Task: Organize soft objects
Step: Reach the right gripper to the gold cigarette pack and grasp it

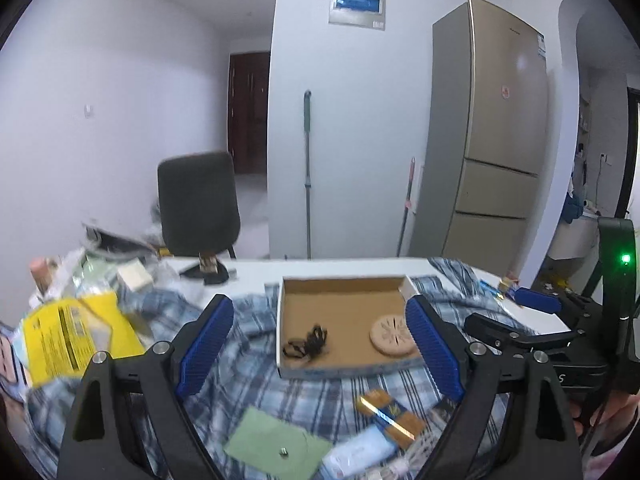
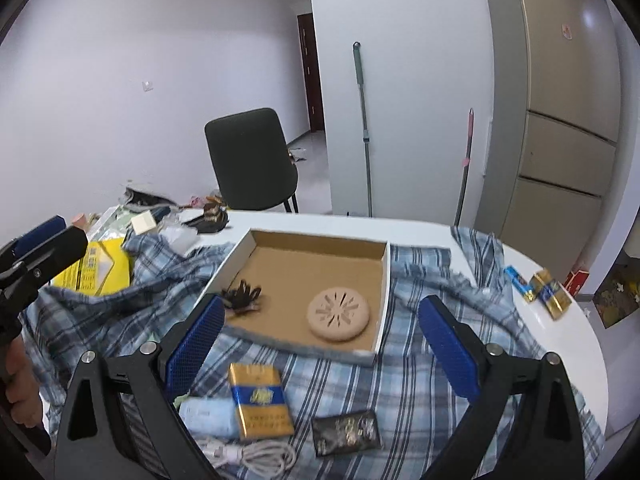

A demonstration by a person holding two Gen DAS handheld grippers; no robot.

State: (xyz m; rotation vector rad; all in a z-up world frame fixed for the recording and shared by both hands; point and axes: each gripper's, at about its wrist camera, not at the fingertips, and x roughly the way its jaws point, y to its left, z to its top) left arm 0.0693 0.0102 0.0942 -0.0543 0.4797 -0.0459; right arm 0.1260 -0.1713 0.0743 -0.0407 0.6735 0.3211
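A blue-and-white plaid cloth lies rumpled across the white table. On it sits a shallow cardboard box holding a tangle of black hair ties and a tan round disc. My left gripper hovers above the cloth in front of the box, open, with nothing between its blue pads. My right gripper hangs open over the cloth near the box's front edge and grips nothing. A green cloth piece and a pale blue tissue pack lie close by.
A yellow-and-blue cigarette pack, a black pouch and a white cable lie on the cloth. At the left are a yellow package and clutter. A dark chair, a mop and a fridge stand beyond the table.
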